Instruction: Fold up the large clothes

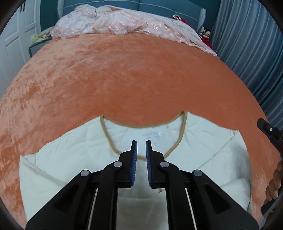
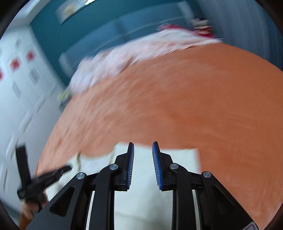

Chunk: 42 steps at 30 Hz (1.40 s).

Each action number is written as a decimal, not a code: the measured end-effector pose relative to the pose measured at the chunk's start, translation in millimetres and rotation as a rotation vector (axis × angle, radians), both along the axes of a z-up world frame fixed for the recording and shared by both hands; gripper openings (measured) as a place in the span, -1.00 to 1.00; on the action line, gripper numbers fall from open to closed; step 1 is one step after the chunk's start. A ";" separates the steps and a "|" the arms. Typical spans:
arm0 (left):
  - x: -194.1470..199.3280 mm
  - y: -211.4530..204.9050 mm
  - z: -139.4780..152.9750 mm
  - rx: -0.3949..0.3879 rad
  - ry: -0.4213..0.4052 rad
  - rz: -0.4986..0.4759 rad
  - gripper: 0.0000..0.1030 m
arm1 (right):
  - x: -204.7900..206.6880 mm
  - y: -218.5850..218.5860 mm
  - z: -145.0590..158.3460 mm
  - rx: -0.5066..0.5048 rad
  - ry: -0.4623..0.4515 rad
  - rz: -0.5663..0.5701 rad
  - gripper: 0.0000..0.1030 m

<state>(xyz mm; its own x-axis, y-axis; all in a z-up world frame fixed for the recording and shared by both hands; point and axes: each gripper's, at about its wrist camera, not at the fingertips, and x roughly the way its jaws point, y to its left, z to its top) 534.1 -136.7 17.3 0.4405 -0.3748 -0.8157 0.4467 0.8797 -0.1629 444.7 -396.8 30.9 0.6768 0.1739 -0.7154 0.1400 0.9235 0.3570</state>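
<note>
The cream shirt (image 1: 74, 159) lies flat at the near edge of the orange bedspread (image 1: 132, 79), collar toward the far edge. Left gripper (image 1: 141, 150) hangs above it – jaws slightly apart, pinching nothing. Right gripper (image 2: 143, 152) – spread wider, empty too.

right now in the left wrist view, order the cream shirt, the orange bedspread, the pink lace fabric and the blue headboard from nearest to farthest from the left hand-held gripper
1. cream shirt: directly under the left hand-held gripper, neckline just beyond the tips.
2. orange bedspread: bare stretch ahead, past the collar.
3. pink lace fabric: heaped along the bed's far edge.
4. blue headboard: behind the lace, at the top.
</note>
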 end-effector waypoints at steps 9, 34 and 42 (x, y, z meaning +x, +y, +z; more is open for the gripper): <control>-4.0 -3.8 -46.9 0.097 0.026 -0.088 -0.85 | 63.0 95.1 -84.3 -0.034 0.168 0.189 -1.00; 17.2 7.6 -83.7 -0.009 -0.068 0.084 -1.00 | 78.5 72.6 -115.9 -0.079 0.078 0.068 -1.00; 15.1 3.8 -85.4 0.012 -0.100 0.092 -1.00 | 80.2 69.8 -118.9 -0.068 0.064 0.051 -1.00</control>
<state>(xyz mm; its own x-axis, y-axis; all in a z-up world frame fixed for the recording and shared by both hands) 549.2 -132.9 -68.1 0.5524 -0.3193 -0.7700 0.3772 0.9195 -0.1107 524.9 -327.0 -88.0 0.6209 0.1563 -0.7681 0.1126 0.9520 0.2847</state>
